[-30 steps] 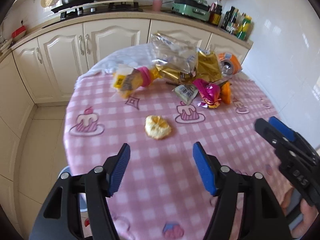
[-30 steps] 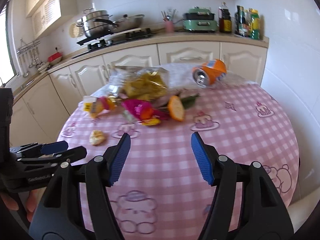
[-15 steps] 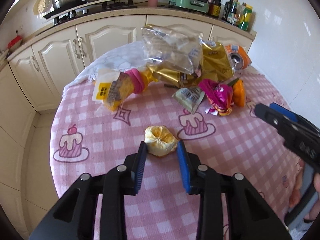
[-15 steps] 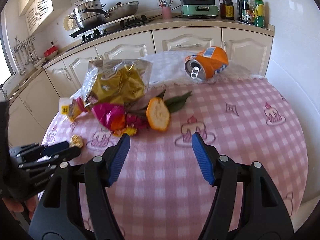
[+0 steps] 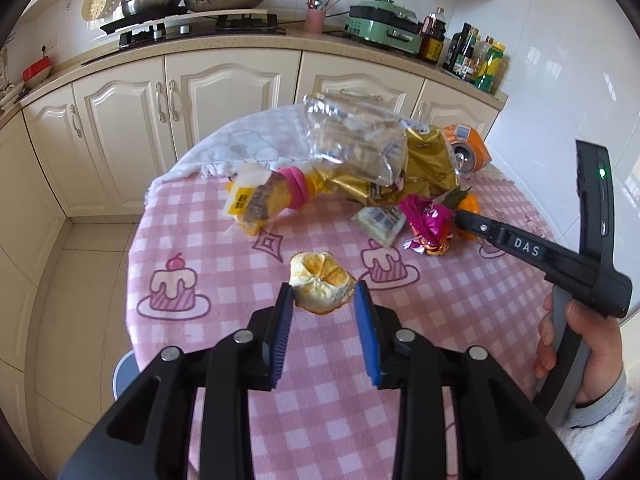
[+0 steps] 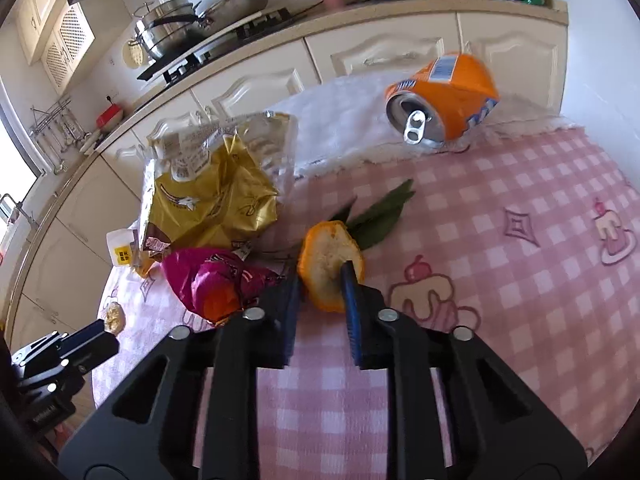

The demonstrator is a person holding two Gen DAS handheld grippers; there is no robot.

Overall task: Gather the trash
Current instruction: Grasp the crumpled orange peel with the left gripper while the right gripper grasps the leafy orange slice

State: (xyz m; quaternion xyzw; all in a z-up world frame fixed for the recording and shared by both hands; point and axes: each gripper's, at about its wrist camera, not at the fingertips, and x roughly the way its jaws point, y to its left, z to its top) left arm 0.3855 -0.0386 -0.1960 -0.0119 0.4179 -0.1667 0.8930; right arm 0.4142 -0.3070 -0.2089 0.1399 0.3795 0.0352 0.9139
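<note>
Trash lies on a round table with a pink checked cloth [image 5: 240, 288]. My left gripper [image 5: 323, 296] is shut on a pale curled orange peel [image 5: 320, 286], which also shows in the right wrist view [image 6: 113, 317]. My right gripper [image 6: 320, 280] is shut on a larger orange peel [image 6: 326, 254] with green leaves [image 6: 380, 216] behind it. Beside it lie a magenta wrapper [image 6: 212, 280], a gold bag [image 6: 212, 204] under a clear bag [image 5: 352, 144], a crushed orange can [image 6: 444, 98], a yellow wrapper with a pink band [image 5: 268, 194] and a small white packet [image 5: 380, 220].
Cream kitchen cabinets [image 5: 224, 92] and a counter with a stove, pots and bottles stand behind the table. A white towel [image 6: 340, 124] covers the table's far side. The tiled wall is at the right. The floor lies left of the table.
Both grippers moved forward to the trash and closed from wide open: the left on the pale peel, the right on the larger orange peel.
</note>
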